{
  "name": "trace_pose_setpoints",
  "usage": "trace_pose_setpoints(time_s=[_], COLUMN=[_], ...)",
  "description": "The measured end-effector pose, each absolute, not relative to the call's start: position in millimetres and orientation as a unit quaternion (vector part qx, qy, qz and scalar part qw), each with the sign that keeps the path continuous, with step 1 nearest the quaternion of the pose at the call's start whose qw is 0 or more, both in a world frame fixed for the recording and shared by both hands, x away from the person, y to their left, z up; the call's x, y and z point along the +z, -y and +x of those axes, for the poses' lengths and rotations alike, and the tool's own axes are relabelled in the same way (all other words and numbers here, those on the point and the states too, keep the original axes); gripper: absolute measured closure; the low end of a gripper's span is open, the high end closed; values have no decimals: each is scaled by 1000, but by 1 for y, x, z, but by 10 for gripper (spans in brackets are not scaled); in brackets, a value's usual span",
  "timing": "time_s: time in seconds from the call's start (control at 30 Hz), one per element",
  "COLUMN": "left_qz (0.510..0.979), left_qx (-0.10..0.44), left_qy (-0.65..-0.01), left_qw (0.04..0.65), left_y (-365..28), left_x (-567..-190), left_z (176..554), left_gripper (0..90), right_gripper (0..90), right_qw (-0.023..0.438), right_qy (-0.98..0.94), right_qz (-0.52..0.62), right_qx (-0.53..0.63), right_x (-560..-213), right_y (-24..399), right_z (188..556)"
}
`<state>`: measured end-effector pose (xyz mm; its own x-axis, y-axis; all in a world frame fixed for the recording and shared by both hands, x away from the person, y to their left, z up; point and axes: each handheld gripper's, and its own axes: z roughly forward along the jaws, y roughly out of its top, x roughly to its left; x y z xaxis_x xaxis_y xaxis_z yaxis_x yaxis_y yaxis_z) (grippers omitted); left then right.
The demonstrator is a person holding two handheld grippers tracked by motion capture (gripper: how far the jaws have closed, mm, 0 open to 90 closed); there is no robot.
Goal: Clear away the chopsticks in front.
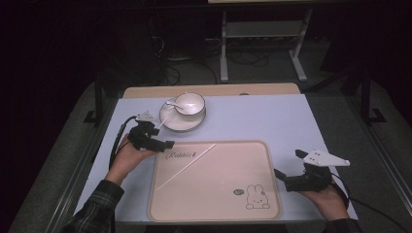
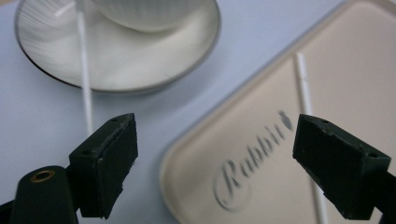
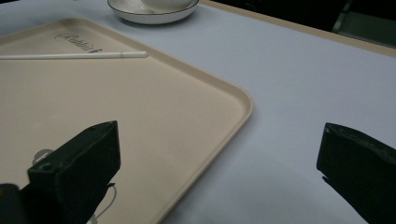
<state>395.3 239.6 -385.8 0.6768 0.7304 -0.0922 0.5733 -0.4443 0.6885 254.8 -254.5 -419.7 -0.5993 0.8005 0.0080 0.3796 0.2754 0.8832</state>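
Left gripper (image 2: 215, 163) jaws wide apart, holding nothing, above tray (image 2: 355, 70) corner, white stick (image 2: 303, 88) beyond.

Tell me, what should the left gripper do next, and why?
Probably reach for the white stick on the tray. The left gripper is open with nothing between its fingers, and another white stick already leans on the saucer beside the cup. The tray stick lies loose near the "Rabbit" lettering, close to that gripper, so it looks like the next one to move.
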Motion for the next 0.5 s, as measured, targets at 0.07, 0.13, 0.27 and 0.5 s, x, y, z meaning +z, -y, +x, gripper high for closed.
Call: trace_pose_setpoints(time_s=[0.07, 0.13, 0.27, 0.5], left_qz=[839, 838, 832, 819], left_qx=[116, 121, 134, 153], left_qy=[-392, -395, -407, -421], left_qw=[359, 356, 351, 358], left_y=[-240, -241, -243, -249], left_x=[-384, -384, -386, -396], left_z=[408, 421, 446, 479], left_gripper=[135, 137, 185, 388], right_gripper=[0, 0, 0, 0], right_qw=[227, 226, 225, 224], right_qy=[-765, -765, -765, -764], right_qz=[386, 386, 387, 386], right_qx=[463, 463, 464, 466], right_x=[-420, -420, -420, -420], right_y=[255, 255, 256, 257], right_z=[255, 255, 255, 254])
